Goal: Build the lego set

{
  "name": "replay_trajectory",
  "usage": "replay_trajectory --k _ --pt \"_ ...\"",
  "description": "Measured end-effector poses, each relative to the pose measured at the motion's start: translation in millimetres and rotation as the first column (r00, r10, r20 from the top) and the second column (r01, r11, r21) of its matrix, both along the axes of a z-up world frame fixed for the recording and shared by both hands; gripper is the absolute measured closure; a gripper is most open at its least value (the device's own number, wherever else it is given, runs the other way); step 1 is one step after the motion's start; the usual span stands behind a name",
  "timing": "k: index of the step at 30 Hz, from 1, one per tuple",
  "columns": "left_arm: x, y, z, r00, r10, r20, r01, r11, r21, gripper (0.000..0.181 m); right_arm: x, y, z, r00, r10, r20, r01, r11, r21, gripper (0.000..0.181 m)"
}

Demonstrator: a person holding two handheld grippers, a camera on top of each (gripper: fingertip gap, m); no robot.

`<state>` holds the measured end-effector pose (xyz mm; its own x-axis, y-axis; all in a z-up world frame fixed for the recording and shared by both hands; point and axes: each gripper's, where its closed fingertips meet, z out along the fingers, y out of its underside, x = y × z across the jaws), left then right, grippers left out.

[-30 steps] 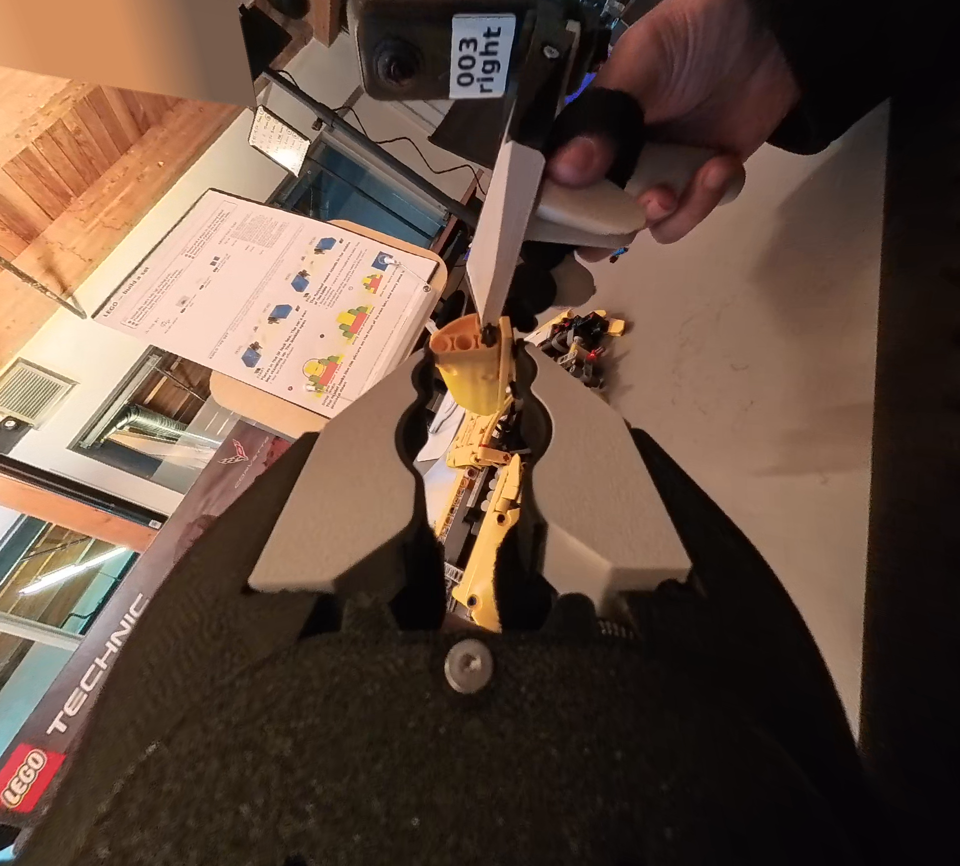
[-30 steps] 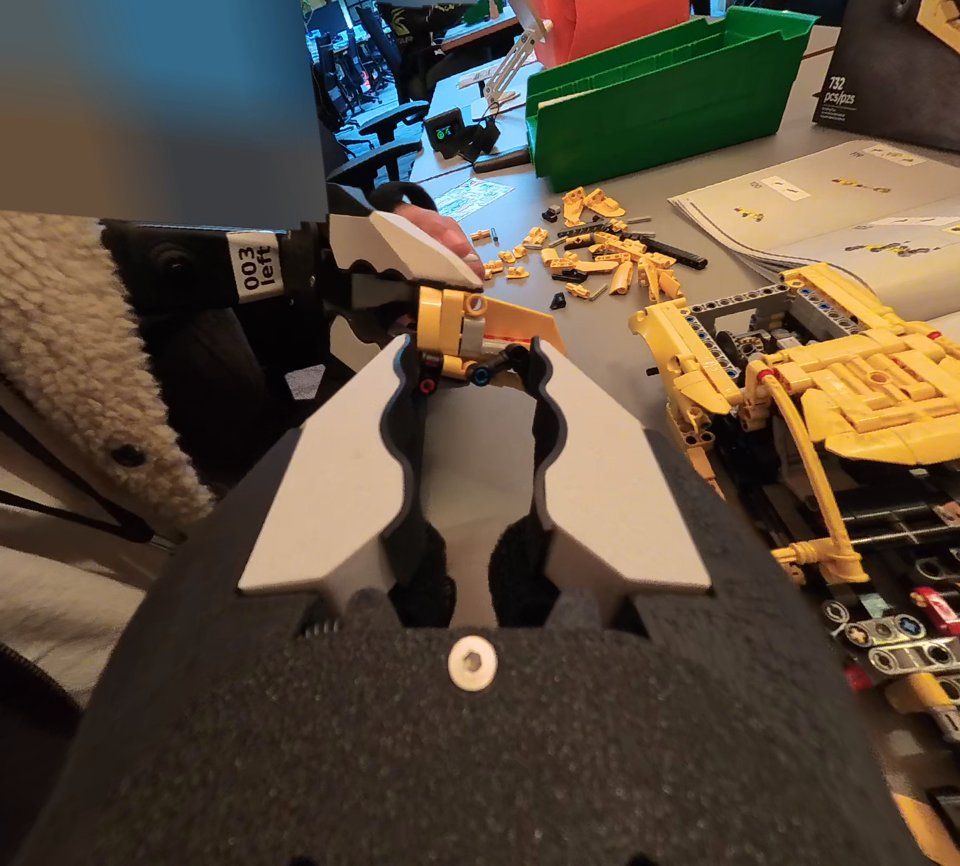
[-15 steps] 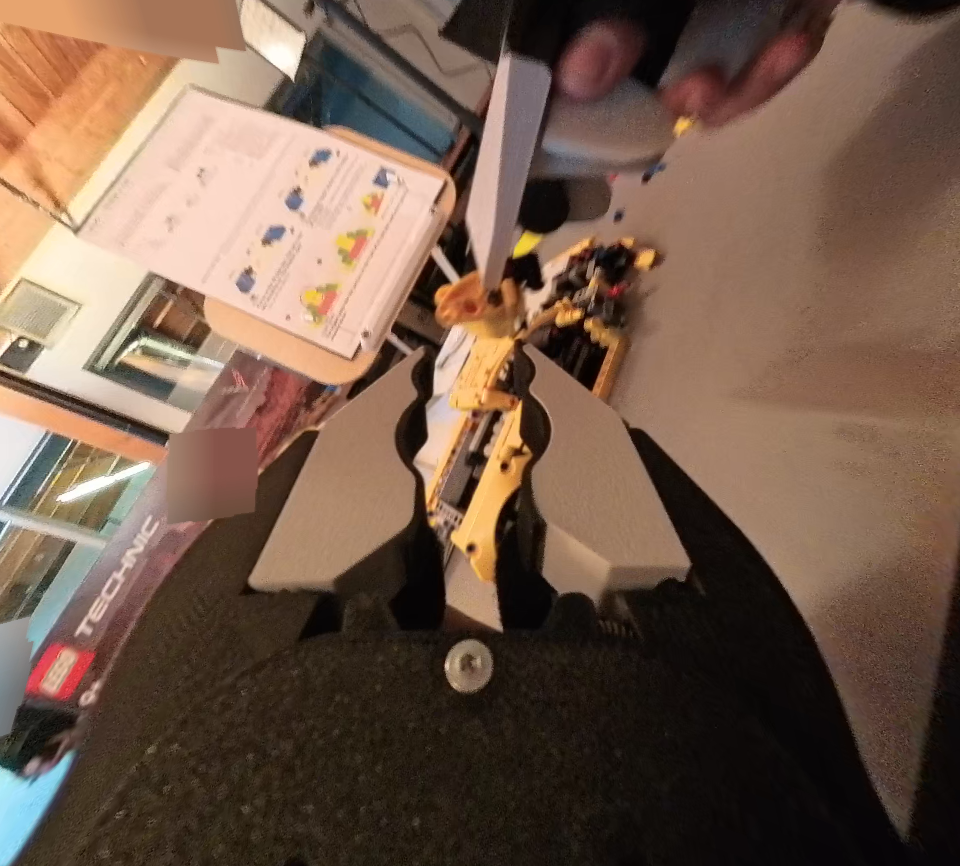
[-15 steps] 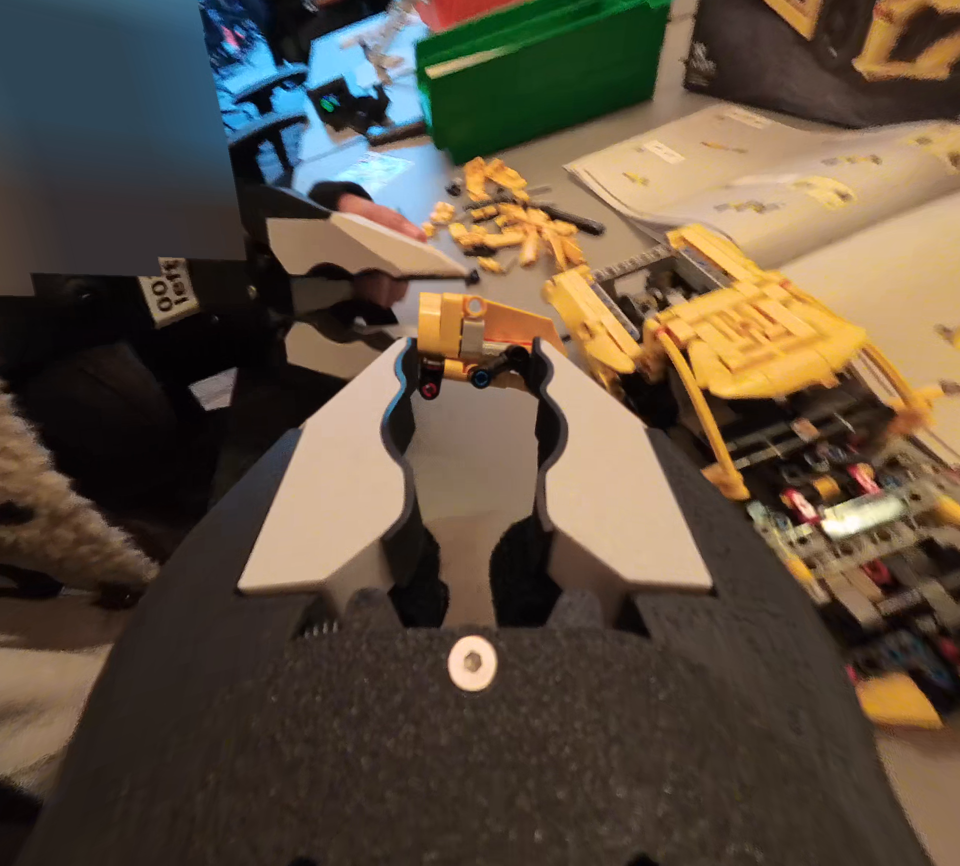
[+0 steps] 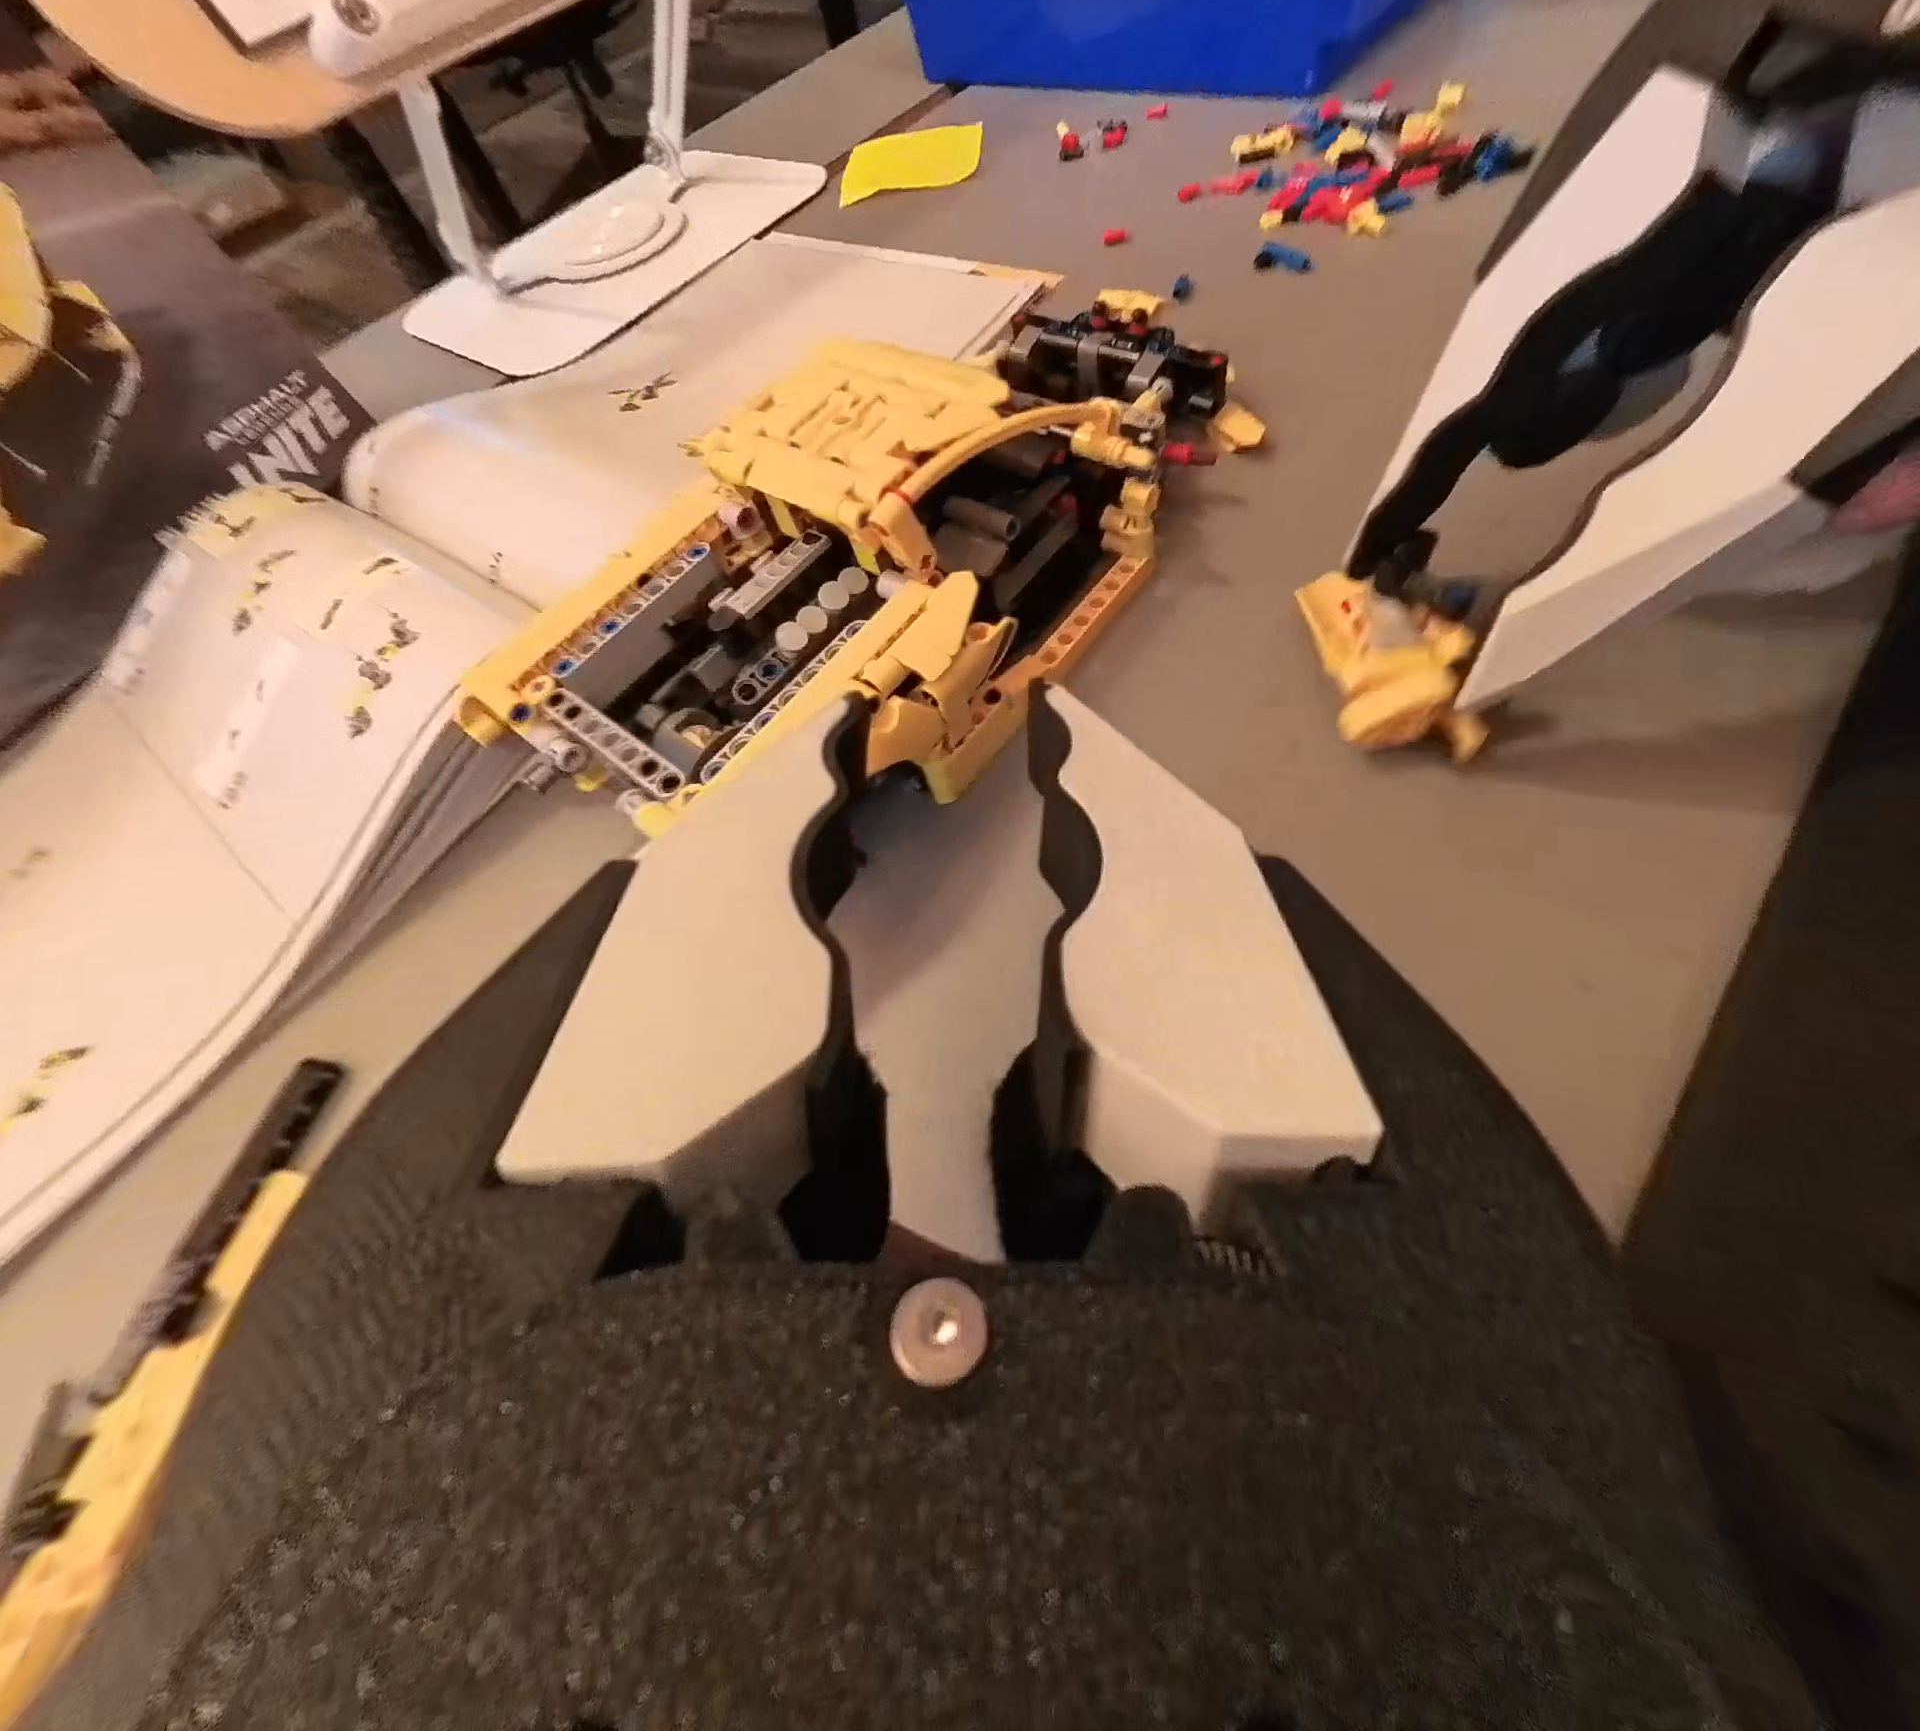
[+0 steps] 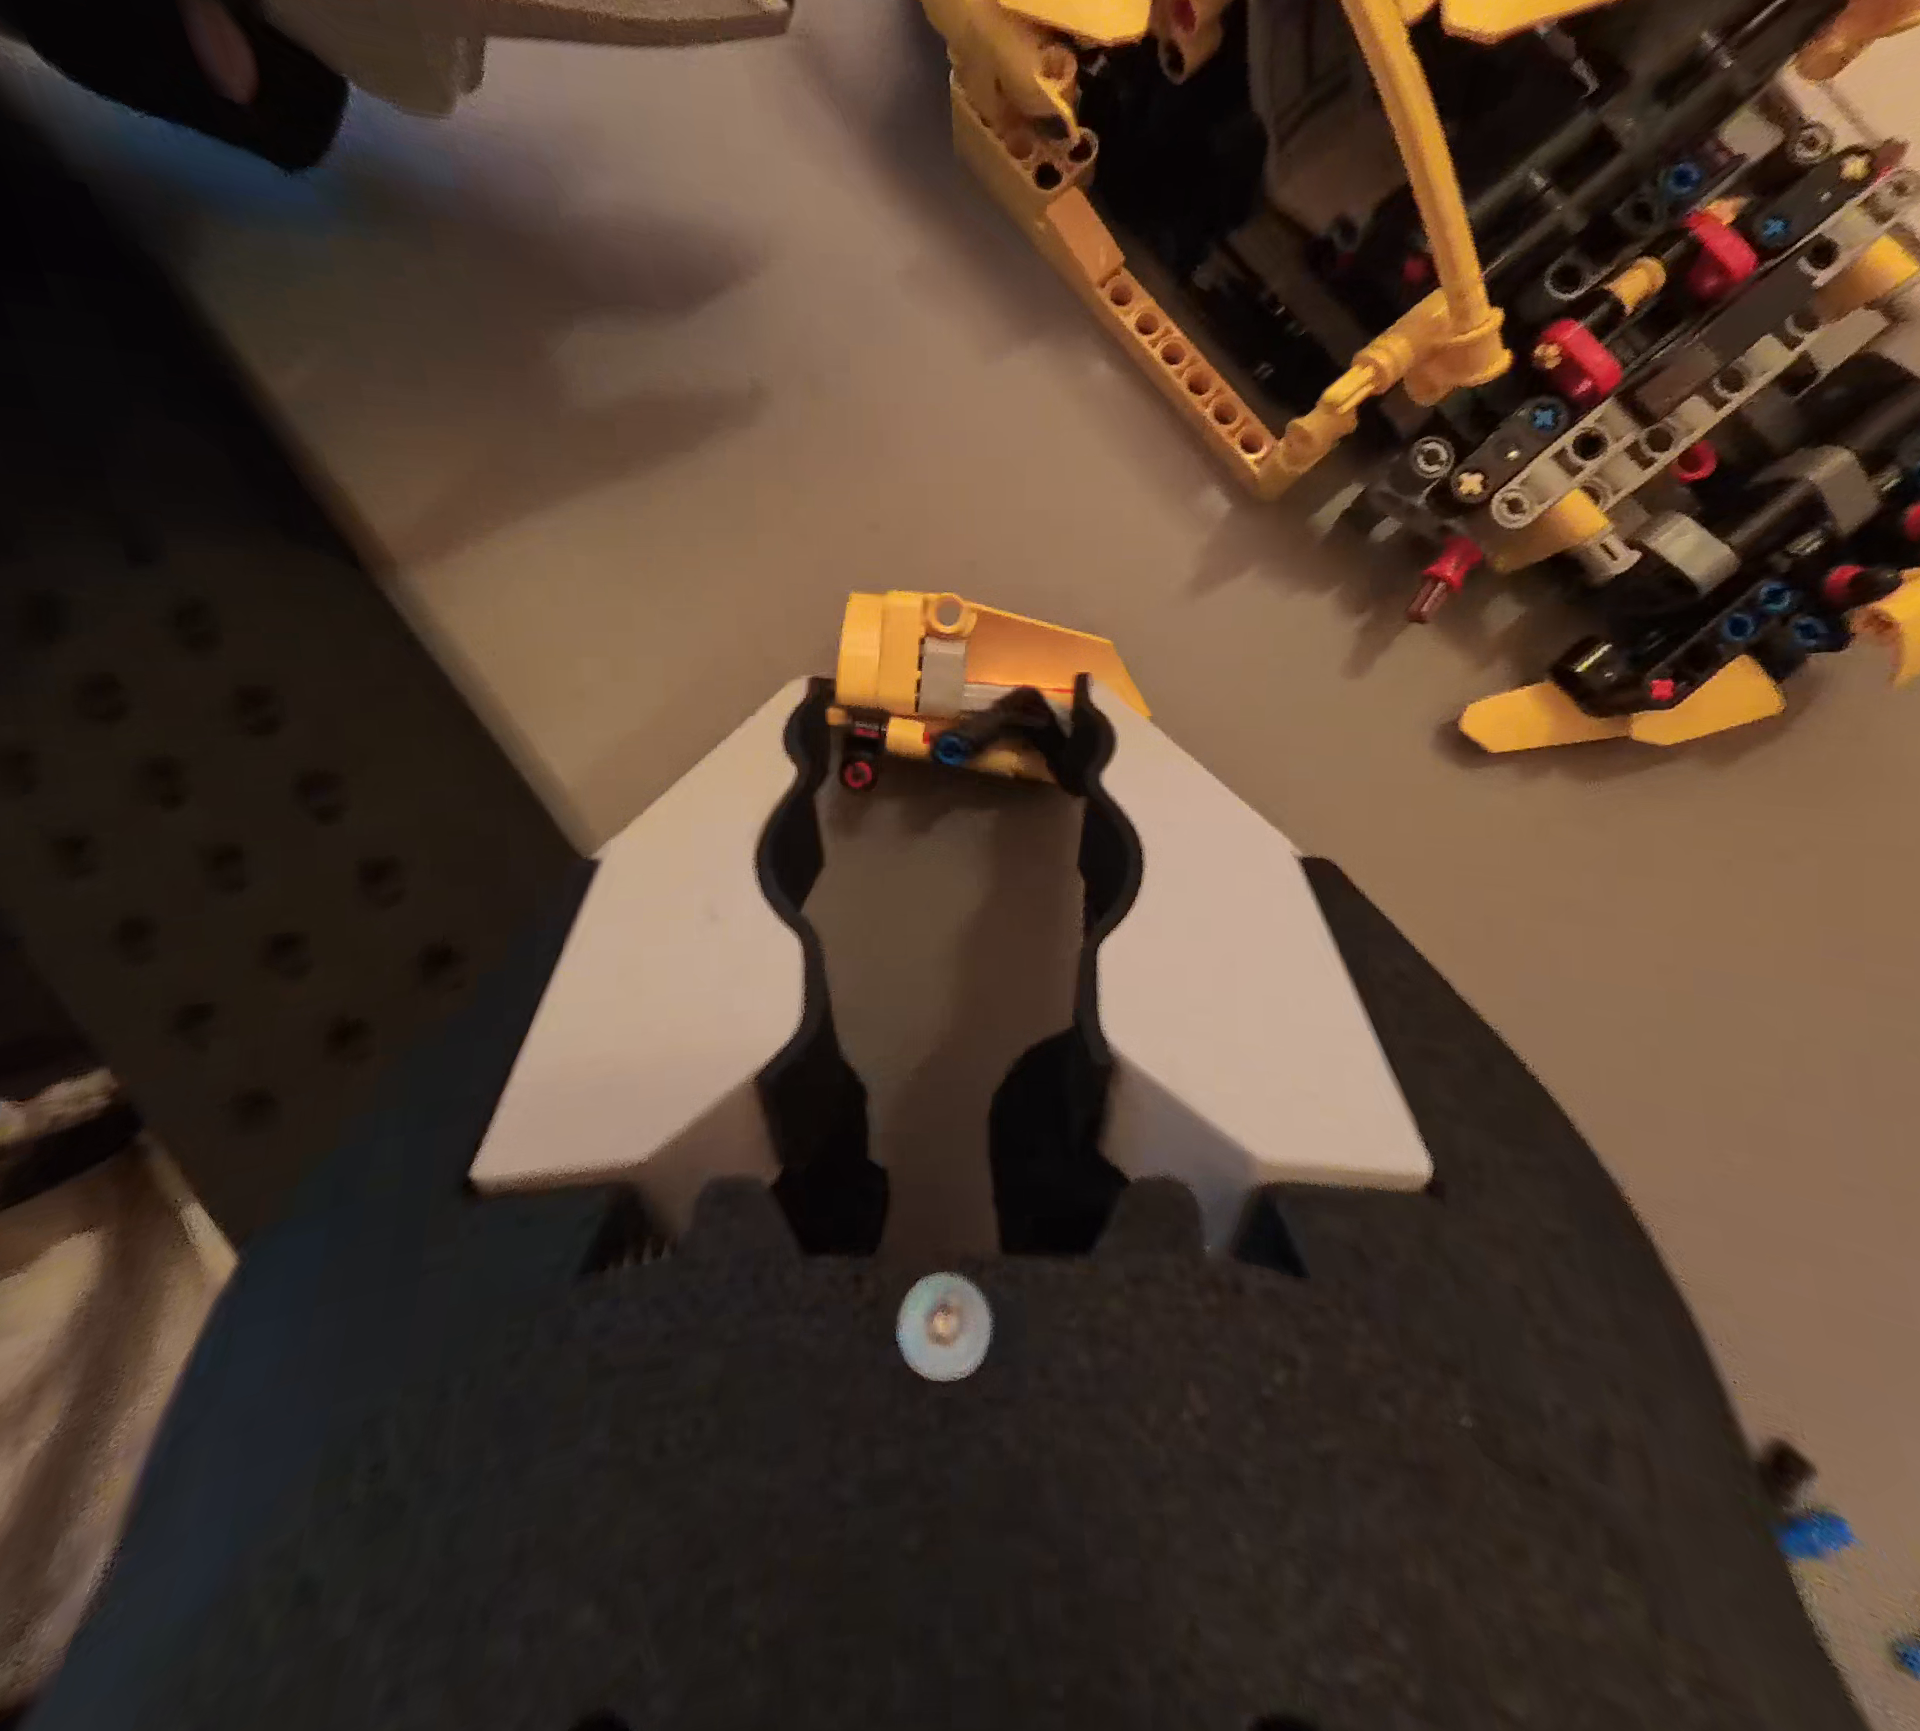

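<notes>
Grey desk [image 5: 1299, 860] | yellow car body [image 5: 831, 559] half-built, chassis exposed | our right tool [image 6: 951, 725] grips yellow sub-assembly [image 6: 966, 668] at desk, unattached | left tool [image 5: 940, 725] narrow, empty | loose bricks [image 5: 1351, 164] remain

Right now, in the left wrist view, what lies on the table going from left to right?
Open instruction booklet → partly built yellow car model → small yellow sub-assembly gripped by the right gripper. The left gripper is open.

Our left gripper [image 5: 940, 725] has pale grey wedge fingers lined with wavy black pads. Behind them sits a rough black body with one silver screw [image 5: 938, 1347]. Our right gripper [image 6: 961, 725] looks the same.
</notes>
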<state>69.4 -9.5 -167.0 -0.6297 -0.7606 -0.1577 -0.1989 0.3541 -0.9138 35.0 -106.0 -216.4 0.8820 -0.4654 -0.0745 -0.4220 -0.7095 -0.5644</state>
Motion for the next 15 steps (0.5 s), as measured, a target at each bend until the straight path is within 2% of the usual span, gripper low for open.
replay_trajectory --k 2,4,6,9,10,12,15 --pt "-2 -1 5 0.998 -0.031 -0.062 0.023 0.993 -0.114 0.151 1 -2 7 0.999 -0.018 -0.039 0.020 0.999 0.051 0.119" --pt "-2 1 17 0.991 -0.068 -0.113 0.038 0.967 -0.252 0.151 10 -10 30 0.999 -0.028 -0.038 0.033 0.991 0.133 0.117" --pt "4 7 36 0.979 -0.117 -0.169 0.044 0.922 -0.385 0.151 39 -24 60 0.997 -0.068 0.021 0.062 0.974 0.217 0.120" --pt "35 24 83 0.973 -0.142 -0.180 0.038 0.873 -0.486 0.151 104 -40 104 0.986 -0.125 0.107 0.089 0.952 0.292 0.127" --pt "52 30 99 0.976 -0.128 -0.179 0.025 0.872 -0.489 0.151 131 -42 114 0.981 -0.146 0.129 0.101 0.947 0.304 0.128" --pt "94 41 116 0.979 -0.065 -0.195 -0.023 0.906 -0.422 0.151 190 -49 112 0.972 -0.199 0.123 0.170 0.963 0.209 0.131" --pt "151 50 106 0.964 0.013 -0.266 -0.073 0.974 -0.216 0.148 247 -42 78 0.957 -0.272 -0.101 0.284 0.949 0.135 0.128"
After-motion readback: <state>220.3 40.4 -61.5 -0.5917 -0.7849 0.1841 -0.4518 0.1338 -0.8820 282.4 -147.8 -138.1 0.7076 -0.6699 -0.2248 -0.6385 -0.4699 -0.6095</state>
